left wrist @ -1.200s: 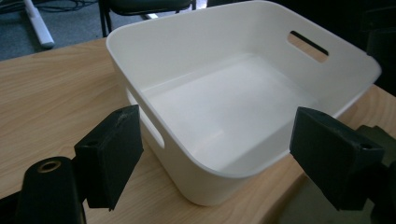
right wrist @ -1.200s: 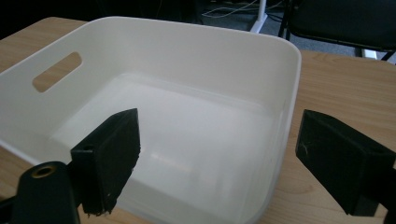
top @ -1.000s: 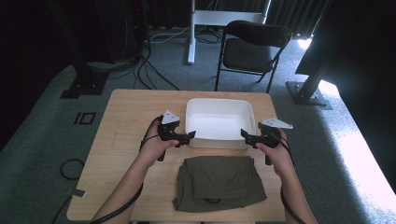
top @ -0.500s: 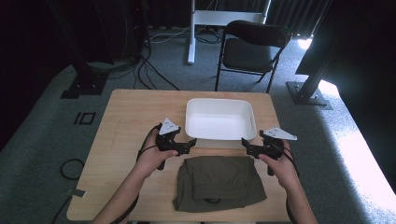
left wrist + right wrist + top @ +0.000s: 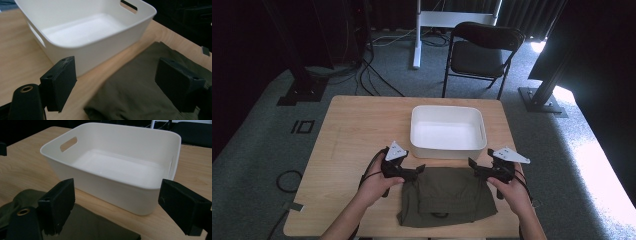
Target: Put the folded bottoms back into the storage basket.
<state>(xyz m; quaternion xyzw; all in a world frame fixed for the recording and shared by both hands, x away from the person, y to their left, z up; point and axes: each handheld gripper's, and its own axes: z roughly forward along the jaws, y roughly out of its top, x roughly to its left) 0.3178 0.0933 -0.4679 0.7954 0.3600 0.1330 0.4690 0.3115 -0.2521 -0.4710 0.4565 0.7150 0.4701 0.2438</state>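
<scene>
On the near half of the wooden table (image 5: 352, 130) lies a folded olive-green garment (image 5: 447, 196), its far edge just short of the white plastic bin (image 5: 448, 131) that sits beyond it, toward the table's far side. Both hands are down at that far edge now — the left gripper (image 5: 418, 170) at the garment's left far corner, the right gripper (image 5: 473, 166) at its right far corner, each pointing inward toward the other across the cloth.

Left gripper view: the jaws stand wide apart, nothing pinched between them. The green fabric fills the lower right between and under the jaws, one jaw over bare wood beside the bin's wall, the other over the cloth. Whether a pad touches the fabric, I cannot tell.

Right gripper view: same story — jaws spread wide, nothing clamped. The bin, with its slot handle, sits straight ahead, and the garment's edge lies low at the left, under the left-hand jaw.

The bin holds nothing. Beyond the table, a black folding chair (image 5: 484, 55) stands on the grey carpet.
</scene>
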